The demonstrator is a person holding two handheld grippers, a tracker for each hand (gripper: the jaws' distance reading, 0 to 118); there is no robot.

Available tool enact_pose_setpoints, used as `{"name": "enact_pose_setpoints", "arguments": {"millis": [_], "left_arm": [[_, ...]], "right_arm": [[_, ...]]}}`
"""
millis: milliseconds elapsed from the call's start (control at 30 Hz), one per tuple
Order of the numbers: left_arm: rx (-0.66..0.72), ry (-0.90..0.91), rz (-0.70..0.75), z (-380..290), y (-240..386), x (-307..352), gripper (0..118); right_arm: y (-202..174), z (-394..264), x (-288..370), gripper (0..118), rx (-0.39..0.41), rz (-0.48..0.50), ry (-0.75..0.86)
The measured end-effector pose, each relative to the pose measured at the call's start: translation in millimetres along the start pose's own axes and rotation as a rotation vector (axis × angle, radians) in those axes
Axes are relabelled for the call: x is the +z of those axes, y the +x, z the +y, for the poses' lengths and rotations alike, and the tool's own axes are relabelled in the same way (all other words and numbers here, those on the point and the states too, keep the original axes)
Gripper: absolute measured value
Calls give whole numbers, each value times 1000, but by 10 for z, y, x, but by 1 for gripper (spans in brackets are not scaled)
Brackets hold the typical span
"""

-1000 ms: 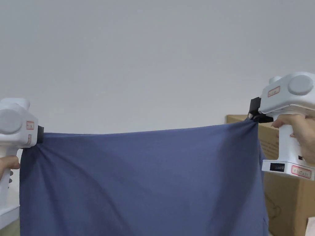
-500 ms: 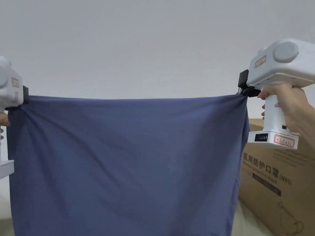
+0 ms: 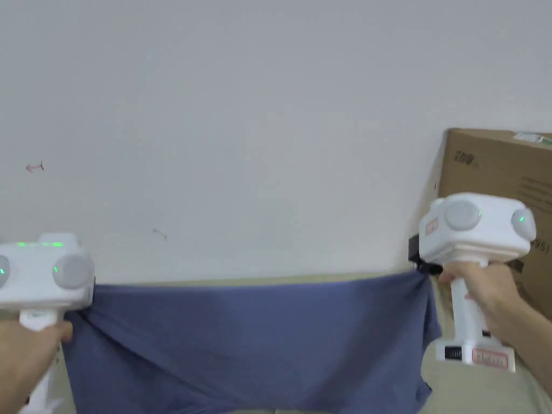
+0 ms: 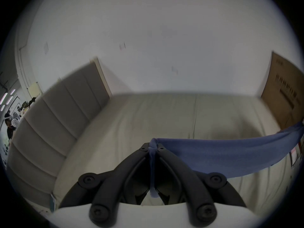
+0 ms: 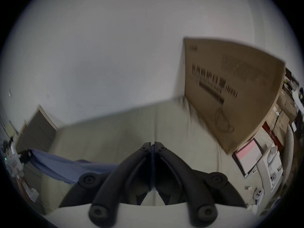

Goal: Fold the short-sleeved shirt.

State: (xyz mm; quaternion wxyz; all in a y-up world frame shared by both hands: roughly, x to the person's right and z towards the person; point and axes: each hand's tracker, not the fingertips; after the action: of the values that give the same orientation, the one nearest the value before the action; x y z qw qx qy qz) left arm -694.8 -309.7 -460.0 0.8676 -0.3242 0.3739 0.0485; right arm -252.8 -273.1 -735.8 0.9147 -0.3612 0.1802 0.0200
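Two grippers and one shirt make up what we handle here: the left gripper [image 4: 153, 146] has its two fingers [image 4: 142, 151] closed on a bunched corner of the blue short-sleeved shirt [image 3: 253, 345], with a tuft of cloth poking out past the fingertips and a strip running back between them. The right gripper [image 5: 152, 145] has its two fingers [image 5: 162, 150] pressed together on a thin dark blue edge of the same shirt, which we see as a narrow line in the seam between them. In the head view the left gripper [image 3: 89, 302] and the right gripper [image 3: 418, 264] hold the shirt's top edge stretched between them, and the cloth hangs down from the fingers as one broad sheet with creases fanning out from the left pinch. Beneath and beyond both sets of fingers lies one pale cushioned surface [image 4: 181, 116], and the shirt's hold points are lifted off it; whether the lower cloth touches it we cannot tell. We count one cardboard box [image 3: 496, 167] standing just beyond the right fingers, on their outer side, and one padded grey panel [image 4: 62, 106] off to the outer side of the left fingers. One hand [image 3: 24, 356] grips the left handle and one hand [image 3: 480, 294] the right. One white wall [image 3: 269, 108] rises behind everything.
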Motion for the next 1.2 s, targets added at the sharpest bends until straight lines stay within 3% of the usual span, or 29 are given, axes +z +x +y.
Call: {"name": "enact_pose_setpoints", "arguments": {"millis": [233, 367, 533, 700, 900, 1000, 1200], "left_arm": [[-27, -271, -2, -1266, 151, -665, 2], [31, -255, -35, -1656, -114, -592, 2], [151, -229, -85, -2157, -441, 98, 2], [-4, -222, -68, -2726, -536, 924, 2], [-12, -229, -67, -3371, -875, 1750, 2], [-12, -246, -76, -3659, -1010, 2079, 2], [-69, -273, -62, -4272, -1147, 2654, 3]], "right_arm": [[137, -1521, -870, 2, -23, -40, -304], [397, -1961, -826, 2, -12, -16, -321], [637, -2505, -80, 2, -92, 60, -262], [767, -3137, 758, 2, -78, 64, -264], [963, -3867, 1644, 2, -70, 80, -302], [1064, -4183, 2040, 2, -117, 102, -306], [1143, -4715, 2632, 2, -32, 85, -323]]}}
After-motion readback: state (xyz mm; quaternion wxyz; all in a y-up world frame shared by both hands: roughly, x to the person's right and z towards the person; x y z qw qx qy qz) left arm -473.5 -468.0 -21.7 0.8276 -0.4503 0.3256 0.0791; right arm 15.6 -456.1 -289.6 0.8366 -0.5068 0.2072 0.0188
